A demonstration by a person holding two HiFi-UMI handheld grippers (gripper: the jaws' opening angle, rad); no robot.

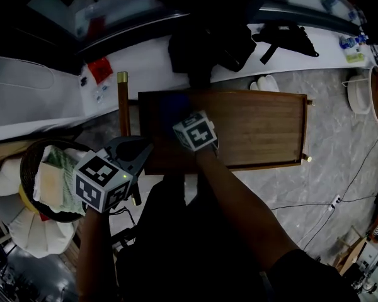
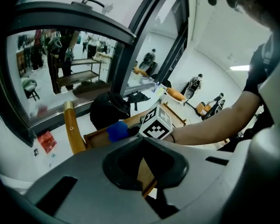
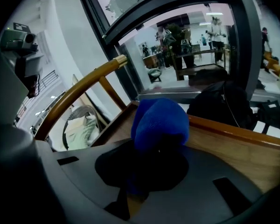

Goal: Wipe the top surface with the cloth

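A brown wooden table top [image 1: 258, 128] lies in the middle of the head view. My right gripper [image 1: 179, 119] is over its left part, shut on a bunched blue cloth [image 3: 159, 122] that rests on the wood near the far left corner. The cloth also shows as a dim blue patch [image 1: 172, 108] and, from the left gripper view, beside the right gripper's marker cube [image 2: 157, 123]. My left gripper [image 1: 140, 151] hangs off the table's left front edge, jaws together with nothing between them.
A curved wooden chair rail [image 1: 122, 102] stands against the table's left side. A dark round basket [image 1: 29, 162] with packets sits at the left. A black bag [image 1: 208, 46] lies on the white ledge behind. Cables [image 1: 340, 194] run over the grey floor at the right.
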